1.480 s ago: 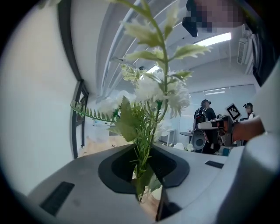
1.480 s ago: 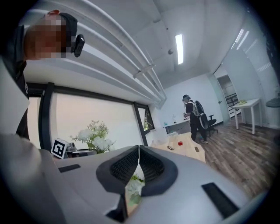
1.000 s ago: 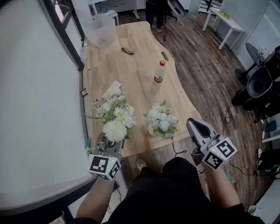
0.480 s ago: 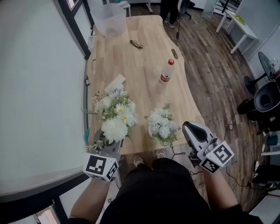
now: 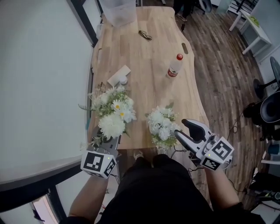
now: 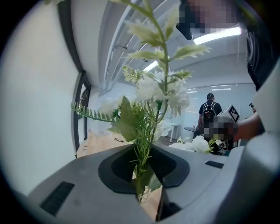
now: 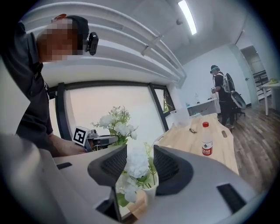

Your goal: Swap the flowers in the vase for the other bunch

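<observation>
My left gripper (image 5: 108, 141) is shut on the stems of a loose bunch (image 5: 113, 117) of white daisies and a big white bloom, held upright over the table's near left corner. In the left gripper view the green stems (image 6: 143, 164) run up from between the closed jaws. A white vase (image 7: 150, 189) with small white flowers (image 5: 162, 126) stands at the near edge of the wooden table (image 5: 144, 87). My right gripper (image 5: 180, 128) sits just right of that vase; its jaws have just been opening and now stand wide, framing the white blooms (image 7: 137, 166) without pressing on them.
A clear bottle with a red cap (image 5: 174, 66) stands mid-table on the right. A small white box (image 5: 118, 75) lies behind the held bunch, a dark small object (image 5: 145, 35) and a clear plastic tub (image 5: 119, 11) farther back. A white wall runs along the left. A person (image 7: 221, 94) stands beyond the table.
The right gripper has come down and in toward the vase's flowers, and its jaws have gone from shut to wide open. The left gripper still holds its bunch in much the same place.
</observation>
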`<state>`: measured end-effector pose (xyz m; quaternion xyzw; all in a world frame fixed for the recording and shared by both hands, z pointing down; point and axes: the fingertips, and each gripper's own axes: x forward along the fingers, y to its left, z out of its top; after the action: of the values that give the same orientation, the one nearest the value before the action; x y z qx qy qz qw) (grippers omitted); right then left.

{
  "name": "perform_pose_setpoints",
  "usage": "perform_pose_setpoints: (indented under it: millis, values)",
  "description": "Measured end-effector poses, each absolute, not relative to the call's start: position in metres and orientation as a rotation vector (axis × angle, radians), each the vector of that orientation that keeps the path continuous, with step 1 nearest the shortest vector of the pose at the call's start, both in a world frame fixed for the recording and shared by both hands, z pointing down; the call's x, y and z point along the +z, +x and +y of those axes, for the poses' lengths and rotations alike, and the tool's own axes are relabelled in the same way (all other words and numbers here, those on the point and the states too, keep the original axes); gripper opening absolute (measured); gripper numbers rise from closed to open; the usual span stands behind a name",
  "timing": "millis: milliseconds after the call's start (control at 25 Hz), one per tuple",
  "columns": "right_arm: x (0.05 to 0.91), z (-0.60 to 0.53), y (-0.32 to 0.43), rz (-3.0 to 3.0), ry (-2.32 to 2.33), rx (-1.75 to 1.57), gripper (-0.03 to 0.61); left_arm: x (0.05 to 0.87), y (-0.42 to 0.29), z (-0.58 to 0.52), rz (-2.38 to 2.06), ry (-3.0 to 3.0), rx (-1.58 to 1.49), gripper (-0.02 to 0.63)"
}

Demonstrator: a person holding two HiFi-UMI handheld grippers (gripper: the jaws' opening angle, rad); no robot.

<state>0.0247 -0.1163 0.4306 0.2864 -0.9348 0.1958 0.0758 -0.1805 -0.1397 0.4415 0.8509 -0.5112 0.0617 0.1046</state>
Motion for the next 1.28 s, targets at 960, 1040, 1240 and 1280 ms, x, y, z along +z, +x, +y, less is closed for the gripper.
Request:
perform_pose_setpoints:
  millis: [960, 1040, 1240, 1280]
  values:
    - [0.424, -0.117, 0.011, -2.876, 0.785, 0.593, 0.077, 0.435, -0.188, -0.144, -1.534, 2.509, 0.194, 0.077]
    - [0.416, -0.116, 0.01, -2.892, 0.789, 0.576, 0.075, 0.431, -0.187, -0.144, -1.53, 2.521, 0.183, 0.077]
    - [0.392, -0.114, 0.008, -2.918, 0.802, 0.508, 0.075, 0.417, -0.186, -0.147, -1.527, 2.558, 0.149, 0.077]
    - [0.387, -0.113, 0.008, -2.926, 0.804, 0.501, 0.075, 0.414, -0.186, -0.147, -1.524, 2.564, 0.143, 0.077]
